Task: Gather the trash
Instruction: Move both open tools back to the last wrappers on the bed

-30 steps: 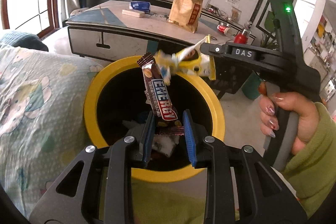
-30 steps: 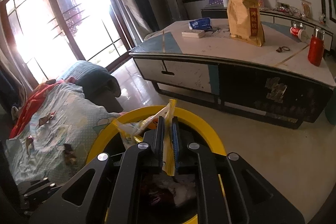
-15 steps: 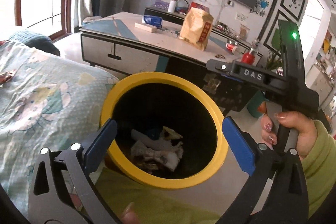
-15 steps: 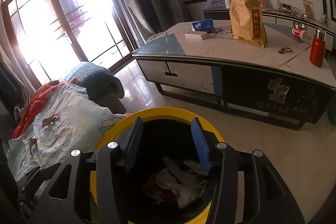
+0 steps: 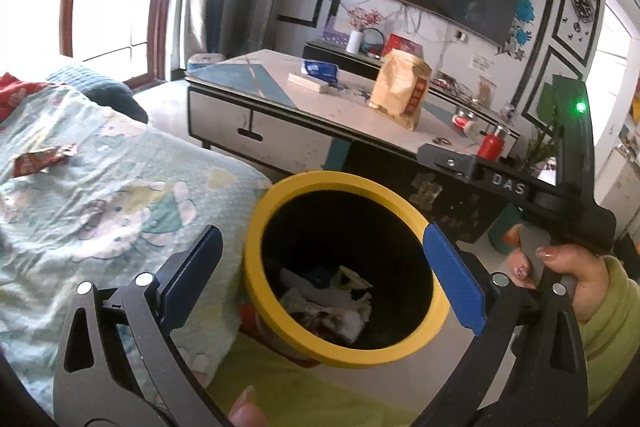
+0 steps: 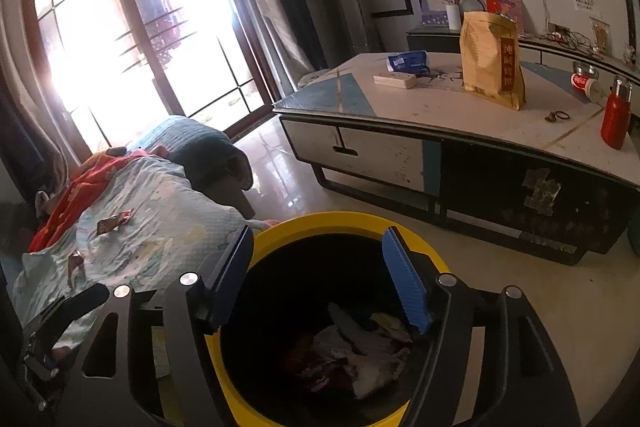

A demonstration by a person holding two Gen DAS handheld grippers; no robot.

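Both tools hang over the yellow-rimmed bin (image 5: 436,311), each spread wide and holding nothing: the left tool (image 5: 320,275) spans the rim, the right tool (image 6: 320,279) sits above its near side. Crumpled wrappers (image 6: 360,351) lie inside the bin. Beside the bin, a red wrapper (image 5: 42,159) rests on the bed (image 5: 100,195).

Yellow-rimmed black bin (image 5: 438,311) upright beside bed, crumpled wrappers (image 5: 324,301) inside; red wrapper (image 5: 42,158) on bedspread.
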